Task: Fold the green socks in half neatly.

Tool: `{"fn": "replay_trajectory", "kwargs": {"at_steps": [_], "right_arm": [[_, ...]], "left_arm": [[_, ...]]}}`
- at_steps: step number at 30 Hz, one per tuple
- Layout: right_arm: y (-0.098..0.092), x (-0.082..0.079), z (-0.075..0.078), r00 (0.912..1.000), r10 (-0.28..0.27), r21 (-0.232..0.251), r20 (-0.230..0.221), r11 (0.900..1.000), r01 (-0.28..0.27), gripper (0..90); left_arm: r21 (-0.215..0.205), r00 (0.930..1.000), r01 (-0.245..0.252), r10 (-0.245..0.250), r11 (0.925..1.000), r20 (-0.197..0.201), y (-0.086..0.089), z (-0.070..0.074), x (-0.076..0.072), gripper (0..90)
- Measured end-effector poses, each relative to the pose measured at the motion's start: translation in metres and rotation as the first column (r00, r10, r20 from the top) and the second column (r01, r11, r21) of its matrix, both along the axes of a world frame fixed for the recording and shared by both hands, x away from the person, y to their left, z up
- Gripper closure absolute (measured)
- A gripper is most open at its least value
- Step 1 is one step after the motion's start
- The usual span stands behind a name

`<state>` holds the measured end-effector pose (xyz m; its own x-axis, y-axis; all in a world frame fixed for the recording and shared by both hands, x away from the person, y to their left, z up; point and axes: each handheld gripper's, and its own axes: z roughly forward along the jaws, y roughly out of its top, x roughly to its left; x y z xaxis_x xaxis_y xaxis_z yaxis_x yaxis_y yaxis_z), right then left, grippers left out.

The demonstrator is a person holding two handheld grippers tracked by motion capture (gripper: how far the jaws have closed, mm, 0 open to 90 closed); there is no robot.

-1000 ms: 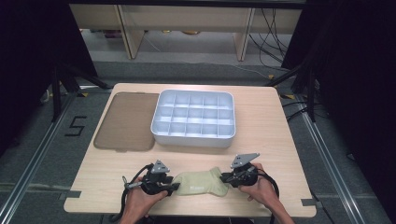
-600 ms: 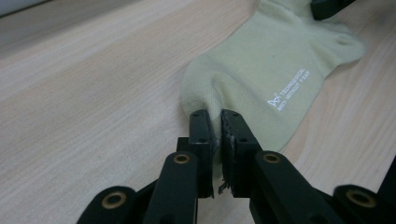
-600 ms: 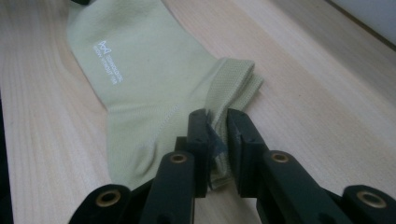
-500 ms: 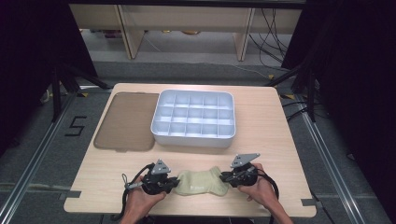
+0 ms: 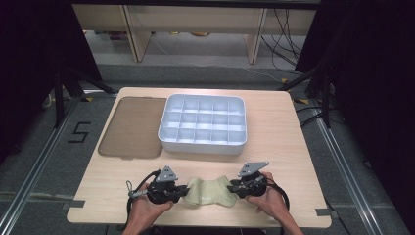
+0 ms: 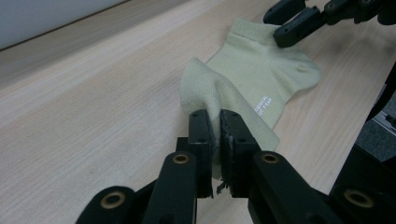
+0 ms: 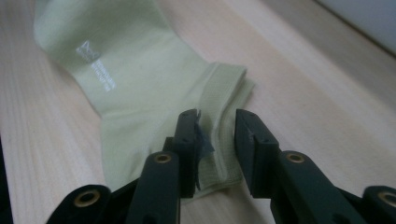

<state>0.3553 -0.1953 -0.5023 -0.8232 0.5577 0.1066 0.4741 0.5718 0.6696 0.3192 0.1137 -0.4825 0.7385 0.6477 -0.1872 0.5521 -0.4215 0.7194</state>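
Sock flat on the counter's near edge, between my claws.
Left claw (image 6: 214, 135) pinching sock (image 6: 261, 79) toe fold; right claw (image 7: 215, 140) jaws just been opening, spread over the cuff, pads clear.

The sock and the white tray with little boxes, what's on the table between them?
Nothing: the high view shows bare table between sock and tray.

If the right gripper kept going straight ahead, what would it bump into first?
Probably the sock: the right gripper has its jaws open over the cuff and points along it. Beyond that comes the left gripper, pinching the far end.
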Motion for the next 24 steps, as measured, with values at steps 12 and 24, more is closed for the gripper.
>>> {"fn": "replay_trajectory", "kwargs": {"at_steps": [12, 24], "right_arm": [[0.037, 0.008, 0.015, 0.9922, 0.071, 0.03, 0.103, 0.997, -0.074, 89.6], [0.085, 0.025, -0.009, 0.9928, 0.101, 0.011, 0.065, 0.995, -0.101, 90.0]], "left_arm": [[0.006, 1.0, 0.008, -0.008, 1.0, 0.003, 0.004, 0.006, 0.001, 83.2], [0.0, 1.0, 0.009, -0.009, 1.0, 0.003, 0.014, 0.01, 0.004, 83.4]]}}
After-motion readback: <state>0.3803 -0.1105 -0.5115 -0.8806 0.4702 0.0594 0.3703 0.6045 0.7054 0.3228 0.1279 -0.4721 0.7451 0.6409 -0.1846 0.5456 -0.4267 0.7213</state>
